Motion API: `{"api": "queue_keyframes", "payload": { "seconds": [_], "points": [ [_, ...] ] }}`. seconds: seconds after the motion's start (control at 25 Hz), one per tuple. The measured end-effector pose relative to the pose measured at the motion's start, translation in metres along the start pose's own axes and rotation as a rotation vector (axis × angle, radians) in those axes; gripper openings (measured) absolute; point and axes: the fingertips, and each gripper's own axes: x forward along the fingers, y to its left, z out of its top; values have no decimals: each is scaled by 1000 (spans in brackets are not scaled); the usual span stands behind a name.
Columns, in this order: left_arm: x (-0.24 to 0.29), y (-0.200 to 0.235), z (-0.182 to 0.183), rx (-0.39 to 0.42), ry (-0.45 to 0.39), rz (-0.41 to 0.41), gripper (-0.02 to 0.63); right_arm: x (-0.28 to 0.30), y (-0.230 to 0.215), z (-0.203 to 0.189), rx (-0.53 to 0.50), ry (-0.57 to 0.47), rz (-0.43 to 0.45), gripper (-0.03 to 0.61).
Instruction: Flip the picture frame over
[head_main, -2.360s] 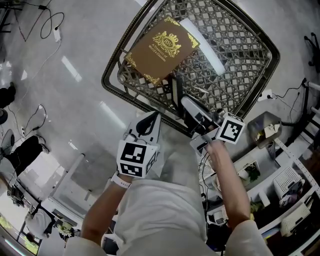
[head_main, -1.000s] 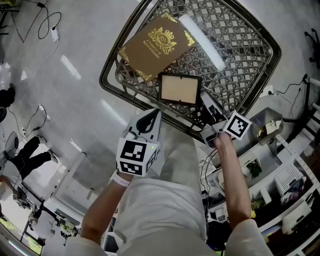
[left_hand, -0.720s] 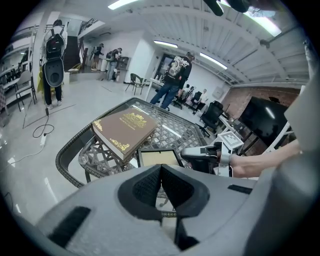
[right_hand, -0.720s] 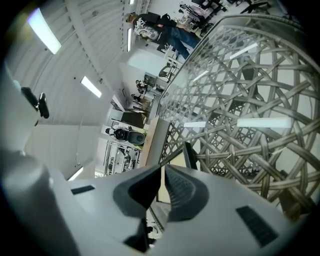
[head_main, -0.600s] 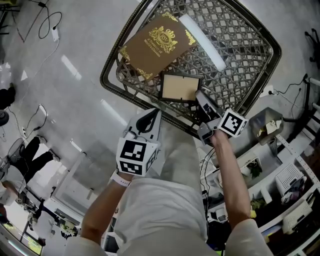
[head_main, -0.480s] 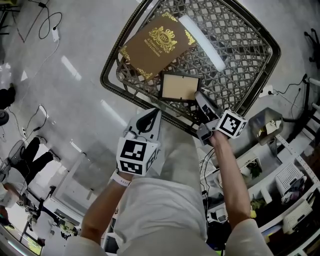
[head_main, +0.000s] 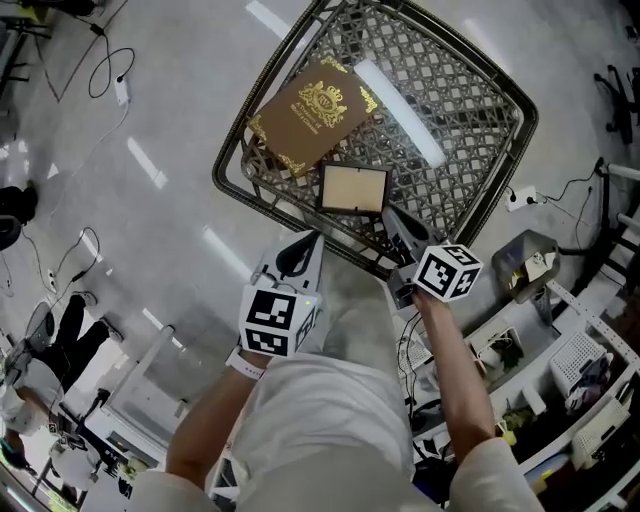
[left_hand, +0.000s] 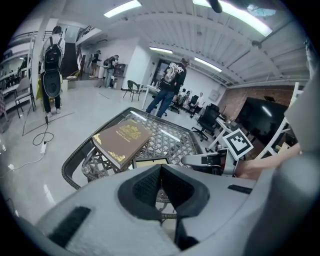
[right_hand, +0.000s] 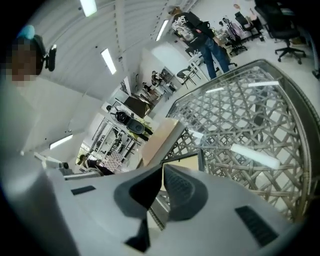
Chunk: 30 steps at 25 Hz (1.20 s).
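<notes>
On the lattice table (head_main: 455, 105), the picture frame (head_main: 353, 188) is laid flat, just beside a brown book (head_main: 312, 115). The left gripper (head_main: 298, 250) & right gripper (head_main: 393, 217) are held w/ jaws pressed together, nothing clamped. The right one's tips are seen near the frame.

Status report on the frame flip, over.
Left gripper and right gripper shut, empty. Picture frame flat on wicker table, beside book. Nothing on it.
</notes>
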Motion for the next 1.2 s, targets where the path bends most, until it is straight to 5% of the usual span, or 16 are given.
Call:
{"api": "queue_keyframes", "payload": {
  "seconds": [0.36, 0.52, 0.72, 1.0, 1.2],
  "points": [
    [-38, -30, 38, 20, -65, -10, 25, -38, 47, 16, -239, 9, -51, 26],
    [-62, -45, 64, 9, -117, -20, 25, -63, 68, 25, -451, 47, -129, 26],
    [-88, -60, 93, 52, -178, -20, 25, -95, 105, 45, -597, 8, -153, 26],
    [-115, -87, 120, 216, -229, -19, 25, -138, 151, 77, -672, -94, -150, 21],
    [-136, -104, 133, 236, -281, -21, 25, -173, 174, 93, -682, -192, -150, 21]
  ]
}}
